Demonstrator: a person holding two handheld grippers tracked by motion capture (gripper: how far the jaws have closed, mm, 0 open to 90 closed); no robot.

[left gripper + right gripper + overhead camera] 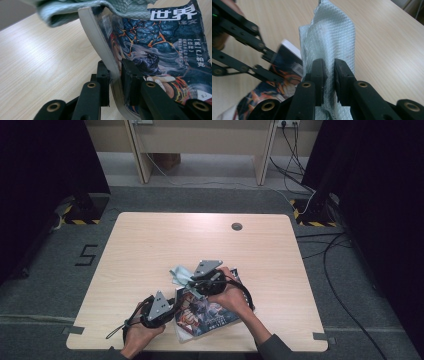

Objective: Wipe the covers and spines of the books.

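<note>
Magazine (160,50) spine edge clamped, tilted up, cloth (332,45) upright

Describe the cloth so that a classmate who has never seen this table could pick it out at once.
On the pale wooden table, look near the front edge where the person's two hands work. There the left gripper is clamped on the edge of a magazine with a dark, colourful cover. The cloth hangs pinched in the right gripper just beyond it: plain pale blue-green, soft, with a fine woven grid and no print.
</note>
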